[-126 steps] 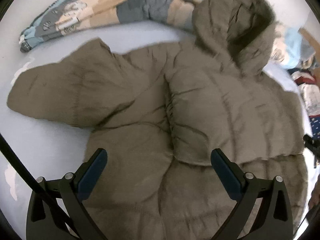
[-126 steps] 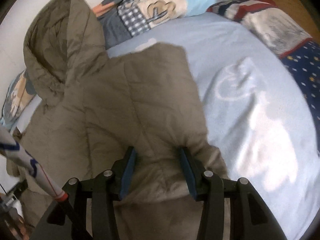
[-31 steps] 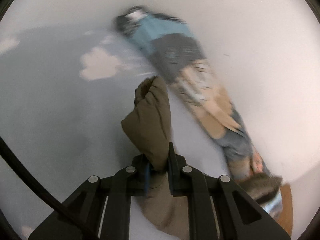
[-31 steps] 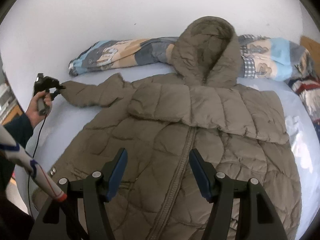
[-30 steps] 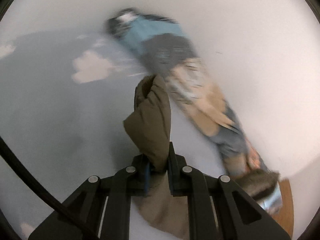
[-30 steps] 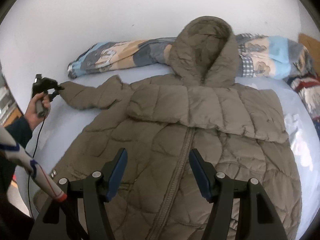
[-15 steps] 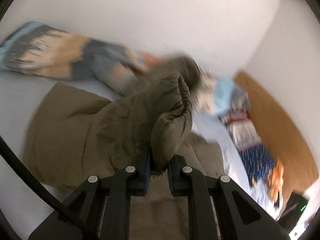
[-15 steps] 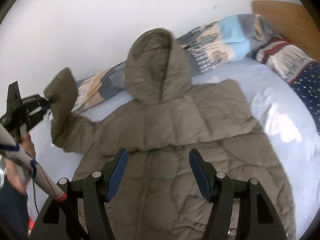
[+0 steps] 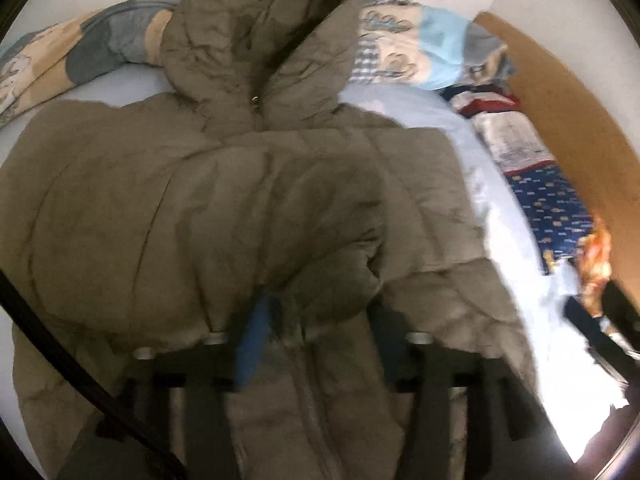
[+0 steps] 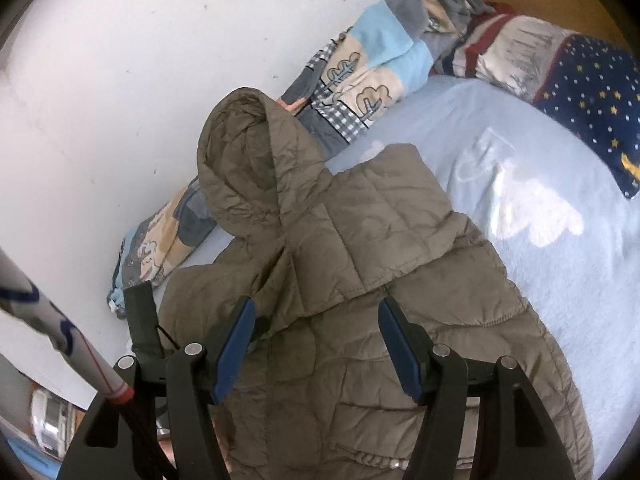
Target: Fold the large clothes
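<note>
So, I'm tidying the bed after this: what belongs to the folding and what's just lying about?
In the job:
- jacket
- left gripper
- right gripper

Lying about:
- patchwork blanket
- starry pillow
- bed sheet

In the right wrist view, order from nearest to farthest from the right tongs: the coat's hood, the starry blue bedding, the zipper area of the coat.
1. Zipper area, between the right tongs.
2. Hood, upper left.
3. Starry blue bedding, far upper right.
</note>
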A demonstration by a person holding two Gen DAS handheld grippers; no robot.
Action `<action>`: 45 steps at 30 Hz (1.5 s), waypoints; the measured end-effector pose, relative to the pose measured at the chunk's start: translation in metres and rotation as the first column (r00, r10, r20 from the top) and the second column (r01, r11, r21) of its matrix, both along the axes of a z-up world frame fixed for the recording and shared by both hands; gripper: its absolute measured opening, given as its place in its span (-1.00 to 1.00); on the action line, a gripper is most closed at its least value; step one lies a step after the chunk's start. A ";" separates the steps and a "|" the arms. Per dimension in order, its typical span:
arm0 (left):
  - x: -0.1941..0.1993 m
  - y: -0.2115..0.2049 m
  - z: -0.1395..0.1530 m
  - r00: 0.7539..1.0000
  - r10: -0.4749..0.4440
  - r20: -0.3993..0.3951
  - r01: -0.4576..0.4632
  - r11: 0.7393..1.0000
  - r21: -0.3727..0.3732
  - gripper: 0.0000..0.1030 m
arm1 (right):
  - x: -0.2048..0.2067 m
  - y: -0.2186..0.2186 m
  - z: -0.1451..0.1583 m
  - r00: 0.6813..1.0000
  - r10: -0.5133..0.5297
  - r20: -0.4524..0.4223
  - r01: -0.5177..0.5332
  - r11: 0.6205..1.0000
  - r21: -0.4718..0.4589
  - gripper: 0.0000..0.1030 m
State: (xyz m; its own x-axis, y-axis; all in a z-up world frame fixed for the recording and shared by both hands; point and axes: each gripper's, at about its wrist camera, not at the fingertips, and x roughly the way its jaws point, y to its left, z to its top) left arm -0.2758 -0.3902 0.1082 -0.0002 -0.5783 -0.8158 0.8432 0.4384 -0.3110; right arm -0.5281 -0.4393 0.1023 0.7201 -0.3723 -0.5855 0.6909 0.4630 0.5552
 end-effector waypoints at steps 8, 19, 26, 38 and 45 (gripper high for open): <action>0.023 0.112 0.065 0.974 0.171 0.152 -0.163 0.985 -0.061 0.44 | 0.008 -0.003 -0.014 0.998 0.035 0.045 -0.038 0.996 0.079 0.33; 0.125 0.201 0.048 0.879 0.476 0.037 -0.471 0.877 -0.090 0.44 | 0.050 0.007 -0.049 0.986 0.159 0.053 -0.166 0.970 0.176 0.33; 0.149 0.184 0.039 0.891 0.453 0.030 -0.449 0.888 -0.095 0.44 | 0.109 -0.006 -0.080 0.995 0.099 0.005 -0.097 0.963 0.252 0.32; 0.162 0.162 0.012 0.880 0.475 0.032 -0.474 0.880 -0.028 0.44 | 0.110 -0.045 -0.029 0.989 -0.004 -0.150 0.007 1.000 0.018 -0.65; 0.145 0.144 0.000 0.901 0.429 0.066 -0.432 0.901 0.029 0.44 | 0.094 -0.078 -0.044 0.959 -0.036 -0.282 0.030 0.999 -0.025 -0.65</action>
State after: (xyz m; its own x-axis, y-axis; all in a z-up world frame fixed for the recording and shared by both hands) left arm -0.1306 -0.2465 0.1081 0.2882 -0.4771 -0.8303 0.5848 0.7743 -0.2419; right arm -0.4345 -0.5177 0.0586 0.5133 -0.4067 -0.7557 0.8335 0.4461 0.3259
